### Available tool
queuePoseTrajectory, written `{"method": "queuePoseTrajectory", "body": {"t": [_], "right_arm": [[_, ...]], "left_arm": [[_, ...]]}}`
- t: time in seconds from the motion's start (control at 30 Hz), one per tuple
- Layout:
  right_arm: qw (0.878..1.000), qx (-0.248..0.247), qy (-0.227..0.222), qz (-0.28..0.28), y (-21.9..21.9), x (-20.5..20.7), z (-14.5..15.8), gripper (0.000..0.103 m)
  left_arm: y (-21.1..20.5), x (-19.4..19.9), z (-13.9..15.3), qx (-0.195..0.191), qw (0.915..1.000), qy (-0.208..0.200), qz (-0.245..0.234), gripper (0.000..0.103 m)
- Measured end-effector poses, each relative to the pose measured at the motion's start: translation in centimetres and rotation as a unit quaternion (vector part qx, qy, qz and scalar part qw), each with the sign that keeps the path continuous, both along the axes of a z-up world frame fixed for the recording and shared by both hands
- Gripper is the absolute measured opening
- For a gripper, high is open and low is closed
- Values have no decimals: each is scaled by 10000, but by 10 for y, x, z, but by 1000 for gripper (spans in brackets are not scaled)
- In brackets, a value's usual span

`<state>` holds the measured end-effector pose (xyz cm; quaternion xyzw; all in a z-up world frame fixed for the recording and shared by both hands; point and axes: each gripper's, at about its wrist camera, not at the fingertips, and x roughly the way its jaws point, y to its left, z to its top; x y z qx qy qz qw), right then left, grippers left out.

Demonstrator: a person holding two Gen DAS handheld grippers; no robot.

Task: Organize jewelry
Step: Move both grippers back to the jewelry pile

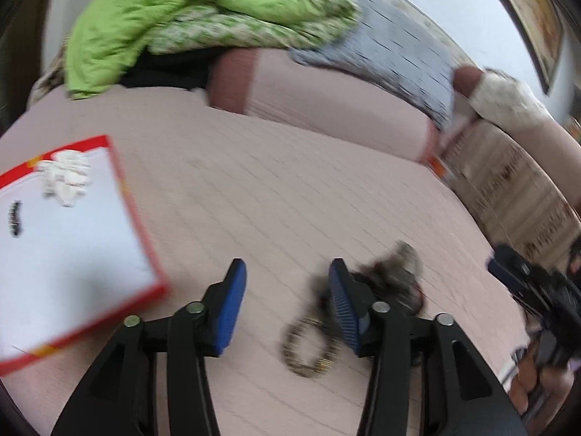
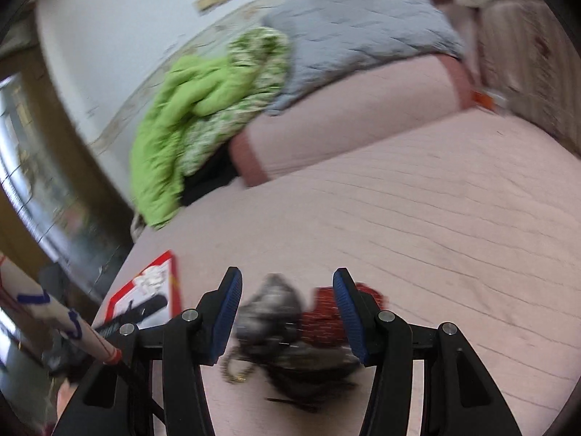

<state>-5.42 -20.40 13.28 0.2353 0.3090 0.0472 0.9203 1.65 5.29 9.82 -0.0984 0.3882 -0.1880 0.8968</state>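
A pile of jewelry [image 2: 290, 330] lies on the pink bedspread: a grey-silver piece, red beads [image 2: 323, 318] and a gold-brown bracelet [image 2: 236, 370]. My right gripper [image 2: 287, 290] is open, its blue pads either side of the pile, above it. In the left wrist view the gold-brown bracelet [image 1: 308, 345] and dark pieces [image 1: 395, 276] lie by the right pad. My left gripper [image 1: 287, 279] is open and empty. A white box with a red rim [image 1: 72, 239] lies to its left; it also shows in the right wrist view [image 2: 152, 298].
A green jacket [image 1: 174, 21], a grey quilt [image 1: 395, 47] and a pink bolster [image 1: 326, 105] lie at the back of the bed [image 1: 254, 189]. The other gripper [image 1: 544, 298] shows at the right edge. A cabinet stands on the far left.
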Motion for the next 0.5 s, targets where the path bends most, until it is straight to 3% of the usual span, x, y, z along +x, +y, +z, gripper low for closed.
{"method": "queuePoseTrajectory", "body": {"t": [0.07,0.2,0.5], "right_arm": [[9996,184,139,-182,-12,0,-5,57],[9975,508,345,-348,-36,-2,-19,57],[9932,720,803,-446,-46,14,-41,57]], "left_arm": [[-22,-8,-1,60,9996,-29,-266,53],[-57,-17,-3,262,9977,-112,-609,71],[-103,3,-25,481,9947,7,-905,71]]}}
